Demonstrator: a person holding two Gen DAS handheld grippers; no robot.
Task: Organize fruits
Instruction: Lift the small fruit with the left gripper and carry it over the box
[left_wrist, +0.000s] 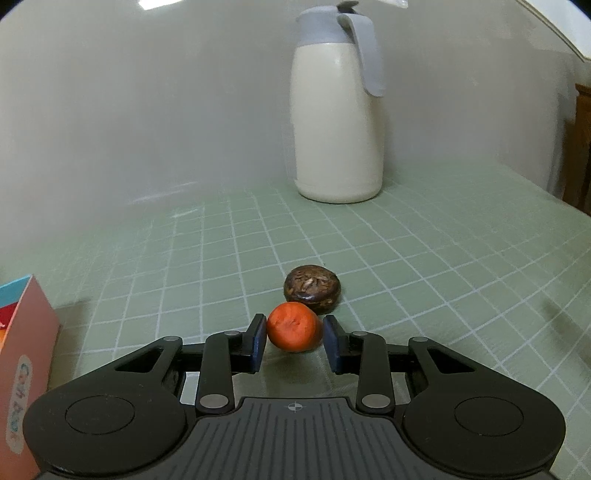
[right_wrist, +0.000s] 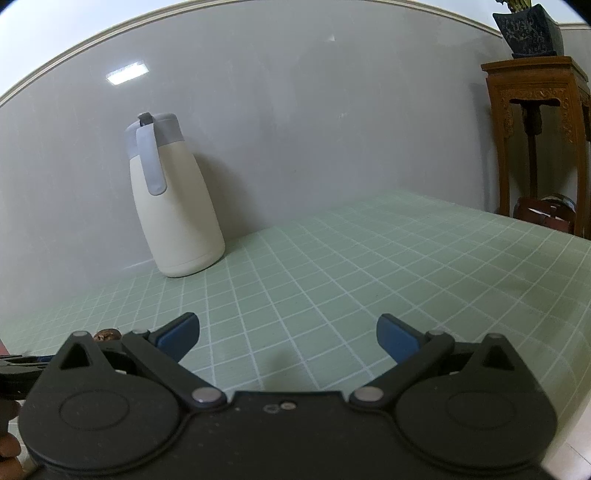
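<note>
An orange fruit (left_wrist: 293, 326) lies on the green checked tablecloth (left_wrist: 424, 258) between the two blue pads of my left gripper (left_wrist: 294, 341). The left pad touches or nearly touches it; a thin gap shows at the right pad, and I cannot tell whether the jaws grip it. A dark brown round fruit (left_wrist: 312, 290) lies just behind it, touching or almost touching. My right gripper (right_wrist: 288, 334) is wide open and empty above the cloth. A bit of the brown fruit (right_wrist: 107, 335) shows at its left, beside part of the left gripper.
A cream jug with a grey lid (left_wrist: 338, 122) stands by the wall; it also shows in the right wrist view (right_wrist: 173, 206). A pink carton (left_wrist: 22, 354) stands at the left. A carved wooden stand (right_wrist: 535, 140) is beyond the table's far right edge.
</note>
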